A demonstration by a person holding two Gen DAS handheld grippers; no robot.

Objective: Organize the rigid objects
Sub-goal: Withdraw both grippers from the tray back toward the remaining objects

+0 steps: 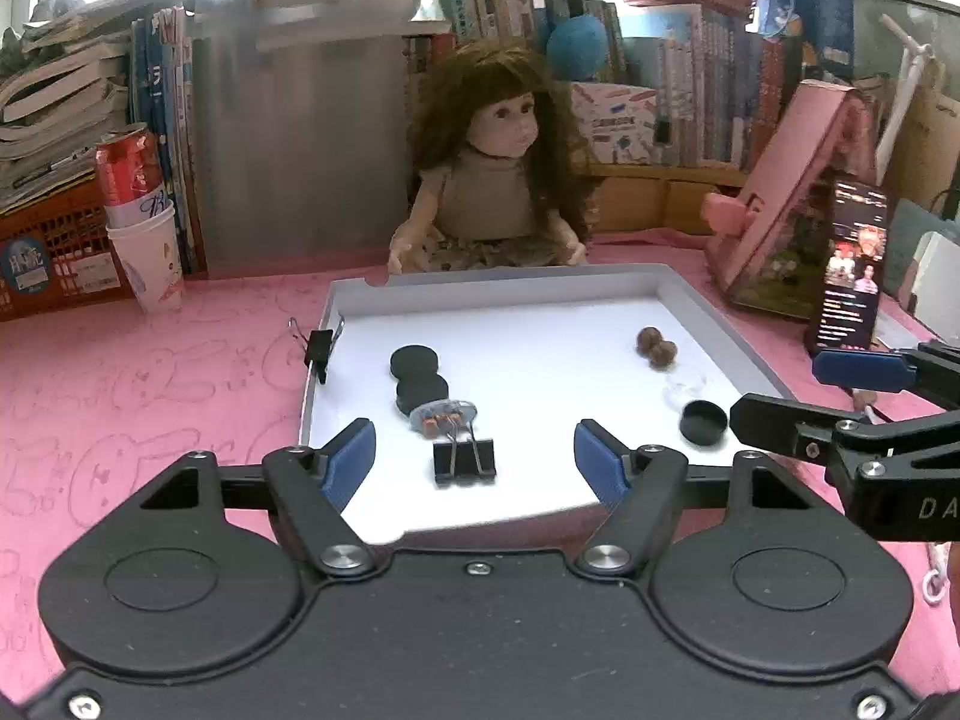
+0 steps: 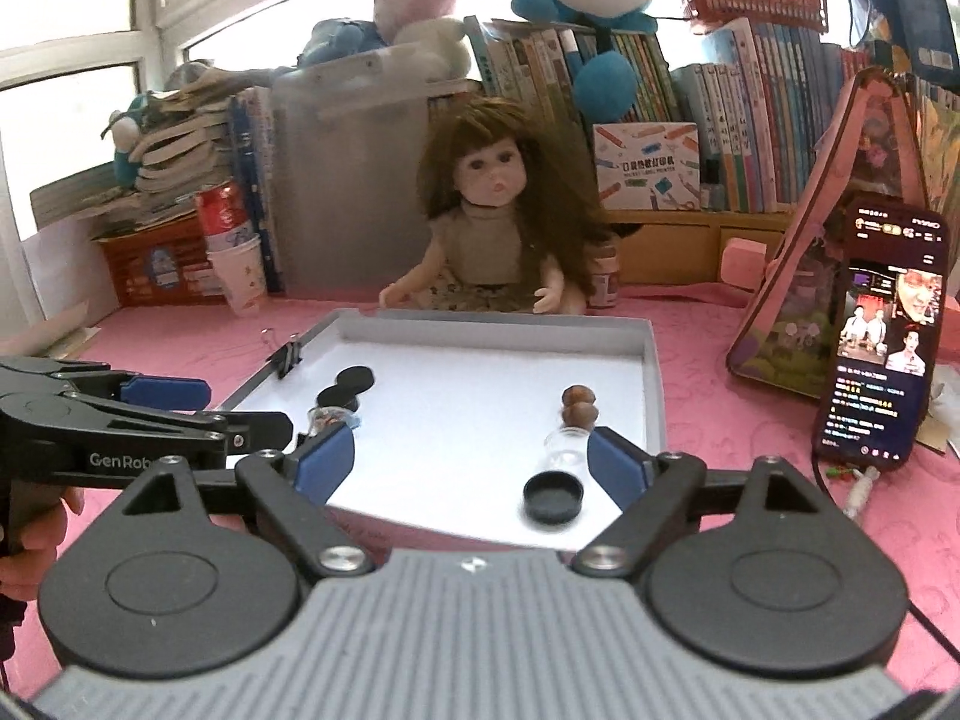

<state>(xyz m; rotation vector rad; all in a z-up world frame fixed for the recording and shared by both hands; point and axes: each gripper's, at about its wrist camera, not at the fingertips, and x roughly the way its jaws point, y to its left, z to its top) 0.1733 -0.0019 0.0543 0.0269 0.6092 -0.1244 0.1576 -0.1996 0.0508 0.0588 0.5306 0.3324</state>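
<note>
Pink counter (image 1: pixel 150 372) up front, books and a doll (image 1: pixel 498 180) behind, and a shallow white tray (image 1: pixel 714 306) in the middle. Left gripper (image 1: pixel 474 456) hovers at the tray's near edge, jaws spread wide, nothing between them. Just ahead lies a black binder clip (image 1: pixel 465 462), flat, its wire handles pointing away toward a small glass vial (image 1: pixel 441 414). Beyond that, two black round caps (image 1: pixel 414 363) touching, in a line running away. Right gripper (image 2: pixel 471 459) is equally wide open and empty, above a third black cap (image 2: pixel 552 498) lying hollow-side up, beside a clear vial (image 2: pixel 564 441) and two brown nuts (image 2: pixel 579 405).
</note>
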